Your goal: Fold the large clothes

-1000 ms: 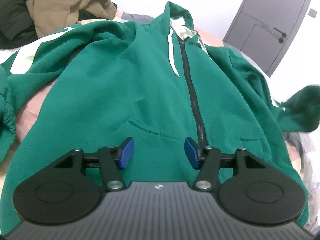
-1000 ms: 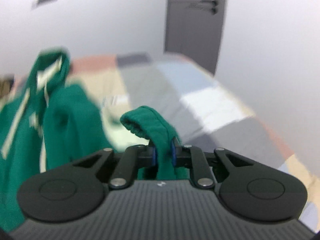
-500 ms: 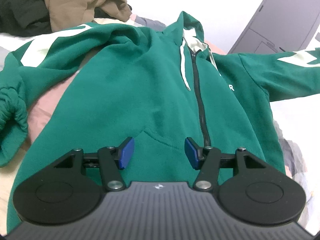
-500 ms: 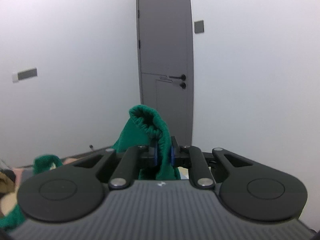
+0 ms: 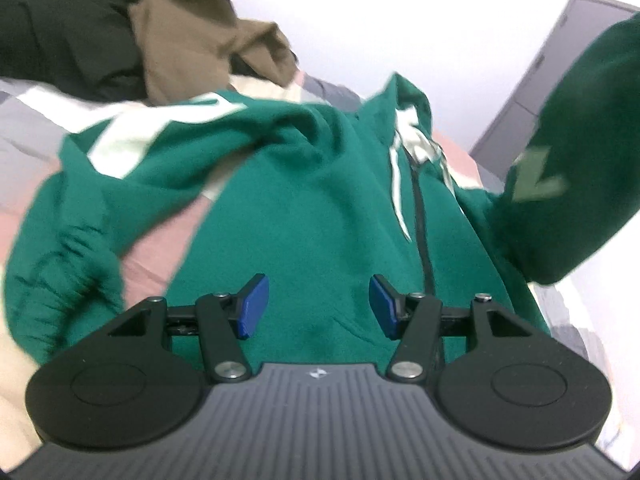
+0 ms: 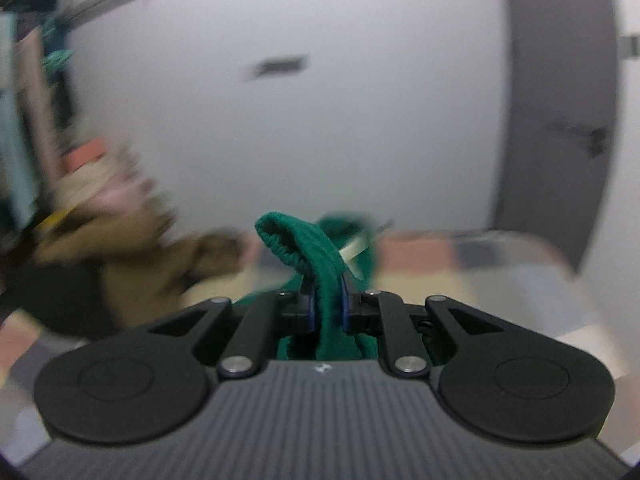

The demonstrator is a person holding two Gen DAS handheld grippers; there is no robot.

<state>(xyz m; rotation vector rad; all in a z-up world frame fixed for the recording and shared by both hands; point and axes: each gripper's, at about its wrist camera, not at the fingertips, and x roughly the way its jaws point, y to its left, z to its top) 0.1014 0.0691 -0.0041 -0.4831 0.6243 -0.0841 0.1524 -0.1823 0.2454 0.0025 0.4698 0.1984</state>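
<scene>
A green zip hoodie [image 5: 312, 208] lies front up on the bed, hood towards the far wall, white drawstrings beside the dark zipper. My left gripper [image 5: 318, 306] hovers open over its lower front, nothing between the blue pads. The hoodie's right sleeve [image 5: 572, 168] hangs lifted in the air at the right edge of the left wrist view, showing a white mark. My right gripper [image 6: 326, 306] is shut on that sleeve's ribbed cuff [image 6: 296, 240], which sticks up above the jaws. The other sleeve [image 5: 60, 264] lies bunched at the left.
A heap of brown and black clothes [image 5: 132, 36] sits at the far left of the bed, also blurred in the right wrist view as the clothes heap [image 6: 120, 256]. The patchwork bedcover [image 5: 160, 256] shows pink beside the hoodie. A grey door [image 6: 560, 120] stands in the white wall.
My right gripper swung up and leftwards with the cuff; the sleeve now hangs lifted over the hoodie's right side. My left gripper drifted and rolled slightly, staying open.
</scene>
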